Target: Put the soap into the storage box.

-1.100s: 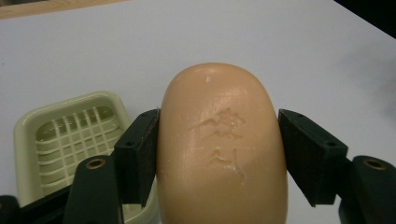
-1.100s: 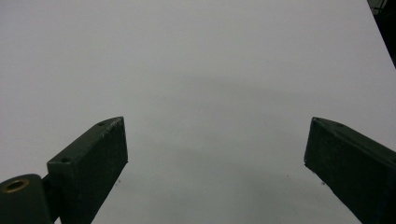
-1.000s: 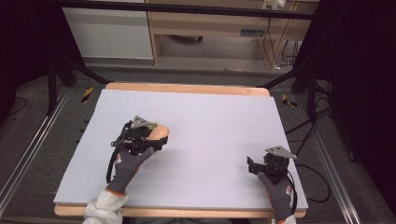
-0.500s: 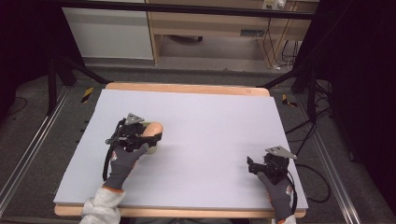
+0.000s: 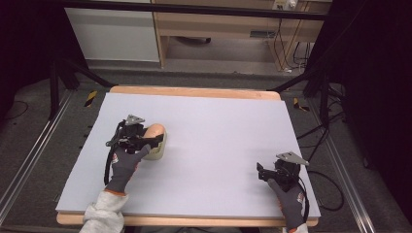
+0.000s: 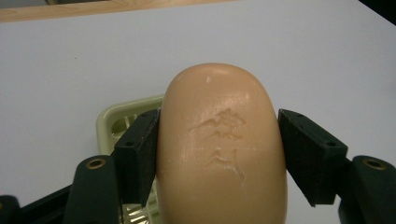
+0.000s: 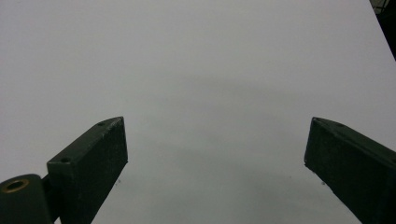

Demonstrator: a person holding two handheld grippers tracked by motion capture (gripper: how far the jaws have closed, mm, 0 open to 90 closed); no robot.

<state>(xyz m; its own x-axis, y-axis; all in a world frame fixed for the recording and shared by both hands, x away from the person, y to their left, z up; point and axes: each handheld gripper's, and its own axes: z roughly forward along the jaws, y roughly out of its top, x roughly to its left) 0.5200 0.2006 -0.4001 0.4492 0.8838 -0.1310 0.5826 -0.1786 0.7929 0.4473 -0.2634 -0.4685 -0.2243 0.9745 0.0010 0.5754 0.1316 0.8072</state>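
Clamping a peach-coloured soap bar, the left gripper holds it over a pale green dish left of the table's centre in the high view; the right gripper waits well apart. From the left gripper view, the soap sits pinched across its width, long axis pointing away, the dish beneath; setting down and release apparently remain. In the right gripper view, that gripper stands apart, empty.

The soap bar sits above the soap dish at the table's left.
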